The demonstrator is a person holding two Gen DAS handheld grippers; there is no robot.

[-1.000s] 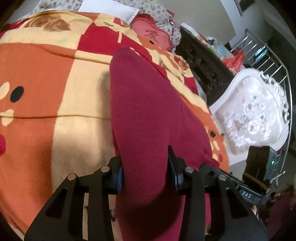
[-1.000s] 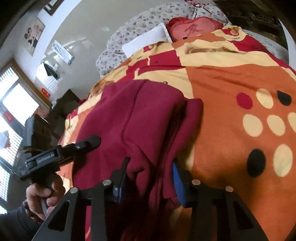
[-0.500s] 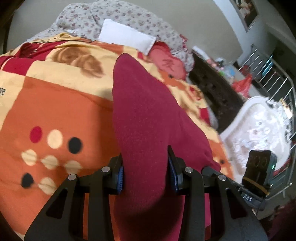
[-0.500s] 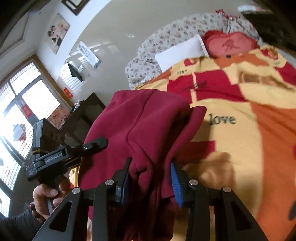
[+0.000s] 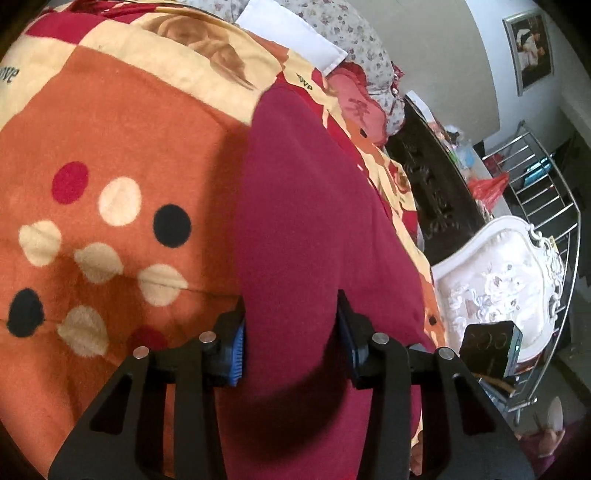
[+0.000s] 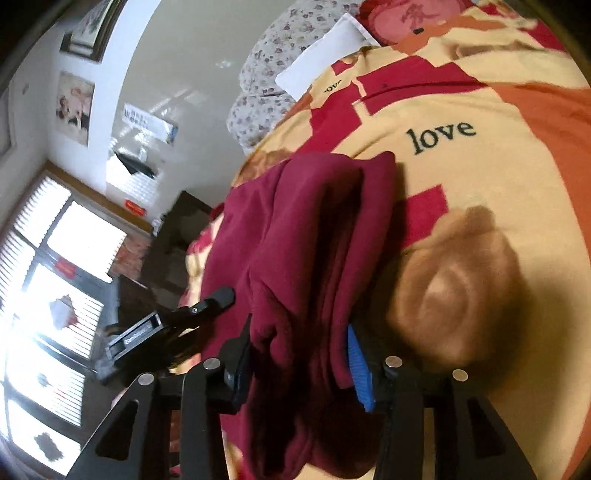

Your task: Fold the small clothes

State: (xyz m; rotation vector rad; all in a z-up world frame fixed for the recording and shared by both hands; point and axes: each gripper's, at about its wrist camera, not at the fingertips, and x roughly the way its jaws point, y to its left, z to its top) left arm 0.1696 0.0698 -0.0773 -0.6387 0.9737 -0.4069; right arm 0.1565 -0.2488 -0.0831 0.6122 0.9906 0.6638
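Note:
A dark red garment (image 5: 306,221) is held over the patterned blanket (image 5: 122,140) on the bed. My left gripper (image 5: 291,343) is shut on a thick fold of it; the cloth stretches away from the jaws toward the pillows. My right gripper (image 6: 299,354) is shut on a bunched, layered part of the same garment (image 6: 306,236). In the right wrist view the left gripper (image 6: 166,328) shows at the garment's left edge. The garment's lower part hangs below both views.
The blanket (image 6: 480,155) covers the bed, with pillows (image 5: 295,26) at its head. A dark wooden cabinet (image 5: 432,177), a white ornate chair back (image 5: 495,280) and a metal rack (image 5: 539,177) stand beside the bed. Windows (image 6: 44,280) are on the other side.
Both grippers, still clamped on the red garment, have moved with it across the bed toward the pillows. The garment now lies lower against the blanket.

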